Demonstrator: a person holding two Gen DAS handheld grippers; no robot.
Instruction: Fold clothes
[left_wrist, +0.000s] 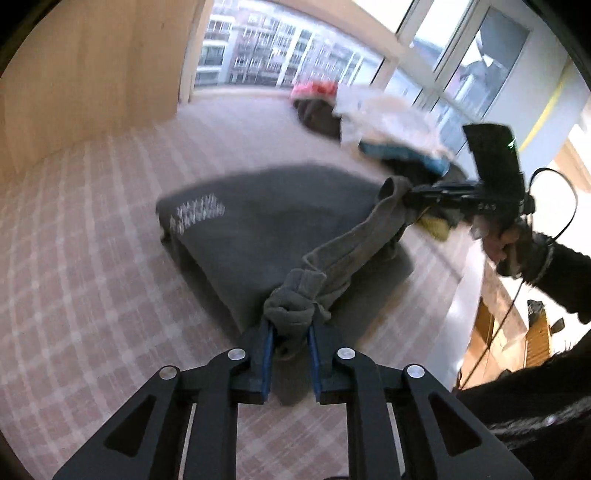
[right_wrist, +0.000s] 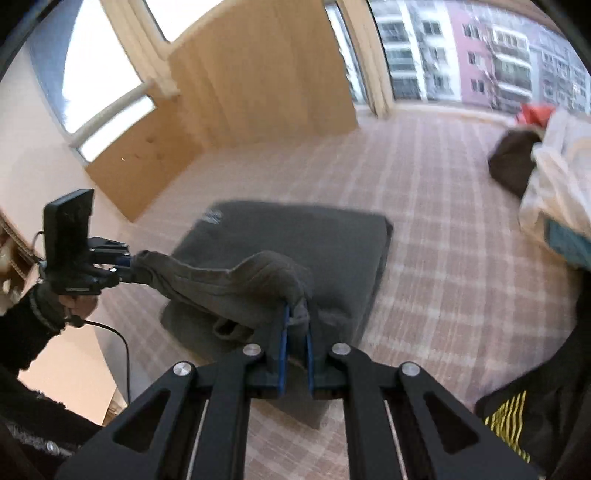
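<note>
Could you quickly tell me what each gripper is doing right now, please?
Left gripper: closed on a bunched edge of the grey garment.
Right gripper: closed on the same garment's edge.

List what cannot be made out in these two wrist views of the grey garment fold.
- Left wrist view: white print on the grey garment, smeared by motion blur.
- Left wrist view: make-up of the clothes pile, blurred and overlapping.
- Right wrist view: cloth inside the right gripper, hidden by bunched fabric and its fingers.
- Right wrist view: dark yellow-striped item, cut off by the lens edge.
</note>
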